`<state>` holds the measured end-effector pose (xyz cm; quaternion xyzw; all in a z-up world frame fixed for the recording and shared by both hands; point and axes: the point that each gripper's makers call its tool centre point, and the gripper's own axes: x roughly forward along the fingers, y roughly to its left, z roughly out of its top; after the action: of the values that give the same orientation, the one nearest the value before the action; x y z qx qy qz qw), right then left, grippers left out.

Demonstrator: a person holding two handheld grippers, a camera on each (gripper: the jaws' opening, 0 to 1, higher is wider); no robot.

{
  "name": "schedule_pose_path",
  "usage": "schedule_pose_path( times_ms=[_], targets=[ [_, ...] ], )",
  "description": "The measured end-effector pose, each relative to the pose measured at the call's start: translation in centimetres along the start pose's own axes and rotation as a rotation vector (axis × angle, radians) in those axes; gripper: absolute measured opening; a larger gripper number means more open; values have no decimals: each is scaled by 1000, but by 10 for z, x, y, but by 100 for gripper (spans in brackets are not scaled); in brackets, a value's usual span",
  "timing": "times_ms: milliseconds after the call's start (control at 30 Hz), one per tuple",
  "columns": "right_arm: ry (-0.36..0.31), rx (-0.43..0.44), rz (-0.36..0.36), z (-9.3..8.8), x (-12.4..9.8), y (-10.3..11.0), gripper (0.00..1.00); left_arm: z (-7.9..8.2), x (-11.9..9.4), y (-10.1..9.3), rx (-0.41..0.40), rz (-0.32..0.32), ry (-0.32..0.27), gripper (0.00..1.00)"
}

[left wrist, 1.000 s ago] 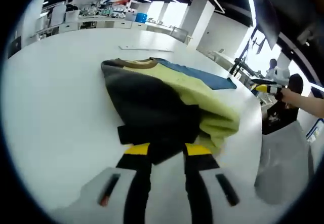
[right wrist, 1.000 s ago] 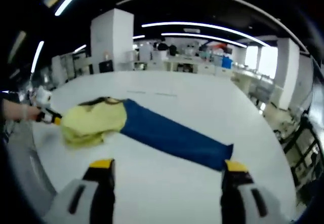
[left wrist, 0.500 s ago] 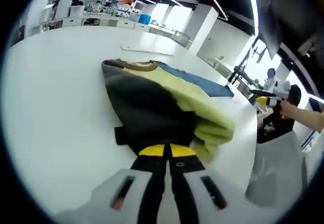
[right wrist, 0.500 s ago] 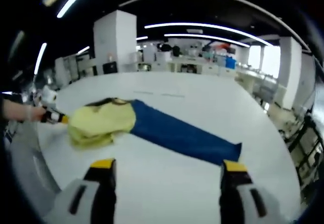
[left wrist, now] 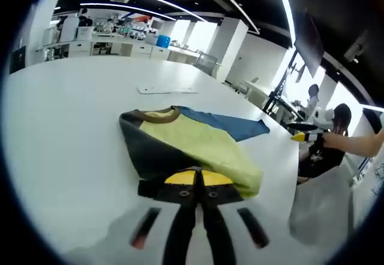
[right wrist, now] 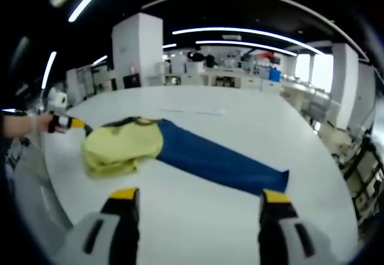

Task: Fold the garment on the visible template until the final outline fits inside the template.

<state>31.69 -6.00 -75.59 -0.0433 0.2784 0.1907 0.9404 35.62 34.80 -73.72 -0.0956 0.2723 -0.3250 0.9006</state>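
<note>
Lifted since a second ago, the garment's [left wrist: 198,148] dark edge hangs pinched in the left tool [left wrist: 196,180], jaws closed on it. It lies mid-worktop [right wrist: 198,217]. Right tool [right wrist: 195,202] hovers wide, empty. Carry the edge across smoothly, keeping it taut.

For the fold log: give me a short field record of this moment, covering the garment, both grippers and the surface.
garment: multicolour top lying on the table, partly folded; yellow-green part bunched at one end, blue part stretched out flat, dark grey panel at the near edge in the left gripper view
left gripper: jaws together, clamped on the dark edge of the garment
right gripper: jaws wide apart, holding nothing, short of the garment
surface: white table
template: cannot make out an outline under the garment
</note>
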Motion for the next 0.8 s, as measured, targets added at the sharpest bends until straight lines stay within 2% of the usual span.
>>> schedule_pose_path(
  times_ms=[100, 167, 300, 367, 400, 467, 567, 800],
  targets=[
    [2, -4, 3, -1, 1, 1, 81, 18, -1, -7, 22, -11, -24, 0],
    [0, 0, 6, -1, 1, 2, 81, 28, 3, -6, 37, -22, -32, 0],
    [-1, 2, 8, -2, 0, 3, 81, 36, 15, -16, 58, -46, -30, 0],
    [1, 3, 6, -2, 0, 3, 80, 37, 22, -17, 65, -55, -24, 0],
    [1, 4, 4, -2, -1, 3, 80, 36, 28, -25, 67, -61, -21, 0],
    [-3, 17, 4, -3, -2, 4, 80, 40, 38, -27, 66, -79, -21, 0],
    [-2, 15, 0, -3, -2, 4, 80, 40, 52, -41, 74, -102, -12, 0],
    [-1, 29, 11, -8, 0, 9, 80, 22, 89, -51, 87, -140, 52, 0]
  ],
)
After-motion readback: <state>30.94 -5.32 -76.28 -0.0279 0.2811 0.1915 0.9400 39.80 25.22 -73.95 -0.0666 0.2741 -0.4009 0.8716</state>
